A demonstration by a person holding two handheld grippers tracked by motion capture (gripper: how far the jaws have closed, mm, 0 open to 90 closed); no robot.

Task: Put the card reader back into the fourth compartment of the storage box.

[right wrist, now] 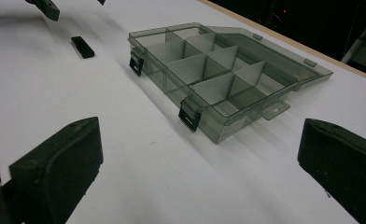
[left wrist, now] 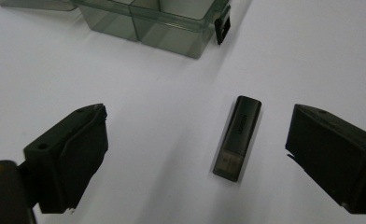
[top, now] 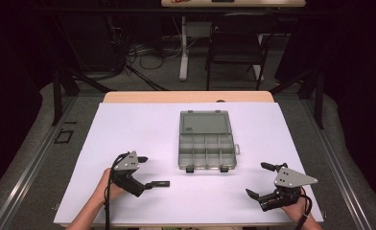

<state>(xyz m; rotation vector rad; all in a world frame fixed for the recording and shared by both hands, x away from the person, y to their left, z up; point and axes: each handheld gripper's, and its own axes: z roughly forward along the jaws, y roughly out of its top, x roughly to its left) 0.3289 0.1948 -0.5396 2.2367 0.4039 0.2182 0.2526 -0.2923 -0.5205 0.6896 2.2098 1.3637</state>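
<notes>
Left gripper view: organizer box [left wrist: 162, 23] cut off at 12 o'clock edge, only the near wall and one latch in frame. Print on the USB stick [left wrist: 238, 136] too blurred to read. Right gripper view: both fingers [right wrist: 55, 172] clipped by the 6 o'clock edge.

white table [top: 128, 124] with organizer box [top: 207, 140], usb stick [top: 160, 183]

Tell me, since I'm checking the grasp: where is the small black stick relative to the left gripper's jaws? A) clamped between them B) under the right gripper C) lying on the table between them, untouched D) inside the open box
C: in the left gripper view the stick lies flat on the table between the open jaws of the left gripper, apart from both.
</notes>
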